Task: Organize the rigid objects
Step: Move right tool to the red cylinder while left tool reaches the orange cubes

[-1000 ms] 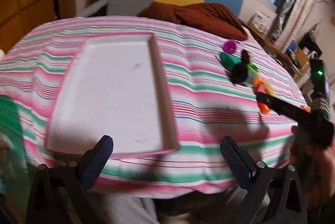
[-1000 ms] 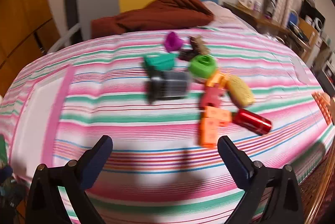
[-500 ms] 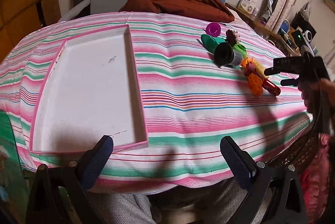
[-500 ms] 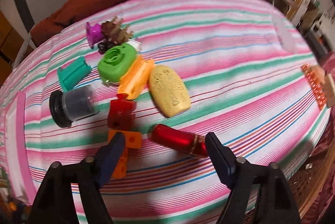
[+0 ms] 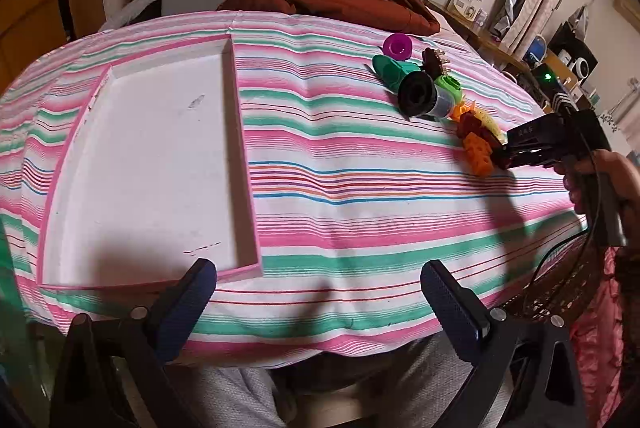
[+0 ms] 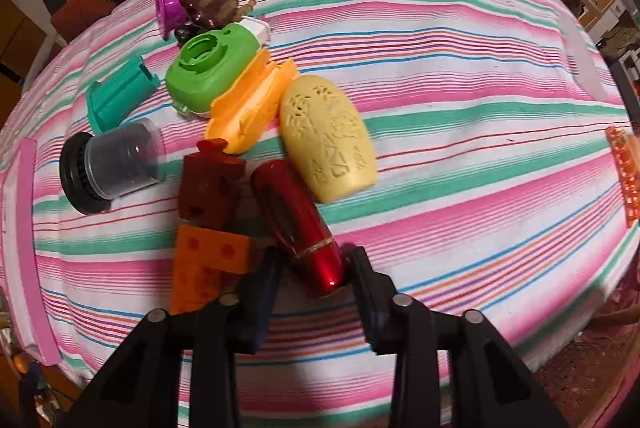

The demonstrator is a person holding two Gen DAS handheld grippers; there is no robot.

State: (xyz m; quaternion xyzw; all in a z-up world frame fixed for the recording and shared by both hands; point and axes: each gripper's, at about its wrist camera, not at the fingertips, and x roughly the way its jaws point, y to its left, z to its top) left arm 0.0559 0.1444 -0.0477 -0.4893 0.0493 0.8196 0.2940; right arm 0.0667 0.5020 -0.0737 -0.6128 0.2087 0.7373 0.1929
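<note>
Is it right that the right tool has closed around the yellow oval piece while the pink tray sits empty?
Not quite. The right tool has just been closing around the red metallic cylinder, not the yellow oval piece, which lies untouched just beyond it; the right wrist view shows this. The pink tray is indeed empty, as the left wrist view shows.

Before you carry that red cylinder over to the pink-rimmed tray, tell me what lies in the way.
The red cylinder sits between the right gripper fingers. The orange block lies on the tray side; beyond it, bare striped cloth.
</note>
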